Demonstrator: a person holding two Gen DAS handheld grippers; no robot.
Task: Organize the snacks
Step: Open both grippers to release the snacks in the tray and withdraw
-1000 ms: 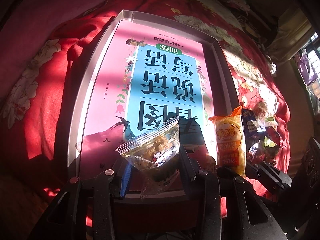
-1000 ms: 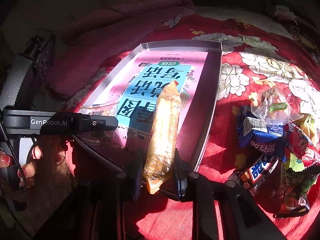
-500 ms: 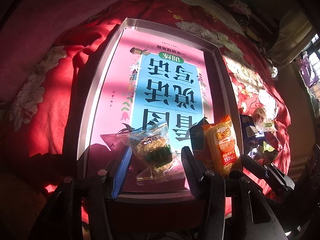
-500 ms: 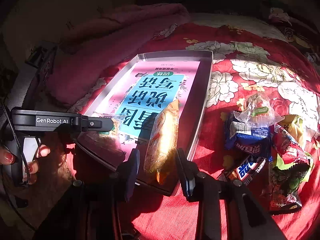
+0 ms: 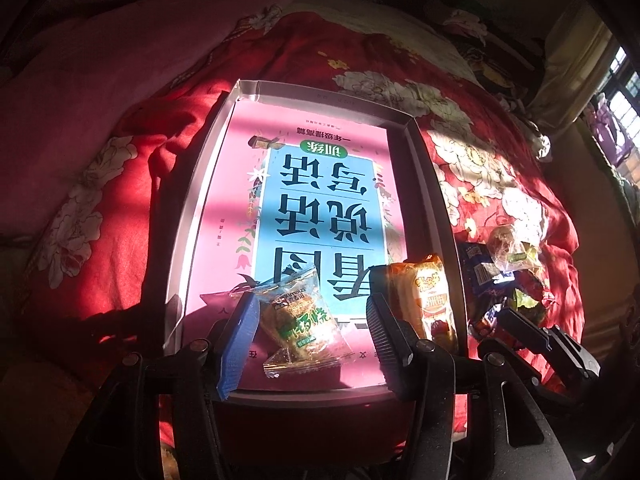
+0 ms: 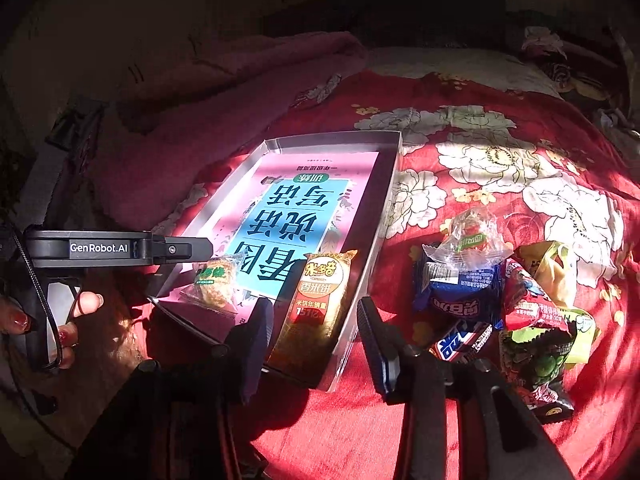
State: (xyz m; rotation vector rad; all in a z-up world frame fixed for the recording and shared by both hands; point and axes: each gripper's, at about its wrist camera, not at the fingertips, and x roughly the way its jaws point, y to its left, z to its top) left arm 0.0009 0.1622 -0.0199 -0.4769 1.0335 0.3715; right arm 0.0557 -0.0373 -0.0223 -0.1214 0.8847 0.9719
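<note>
Between the spread fingers of the left gripper [image 5: 308, 334] a clear-wrapped rice cracker [image 5: 303, 322] lies loose on the tray [image 5: 424, 168], clamped by nothing. The right gripper [image 6: 316, 336] also stands apart, its fingers either side of the orange rice-cake packet [image 6: 320, 300], whose long axis runs straight away from them along the tray's right wall. Off to the right on the bed [image 6: 500, 160], the unsorted snack pile [image 6: 500, 300] sits nearer the right hand, so it seems the likelier one to reach it.
</note>
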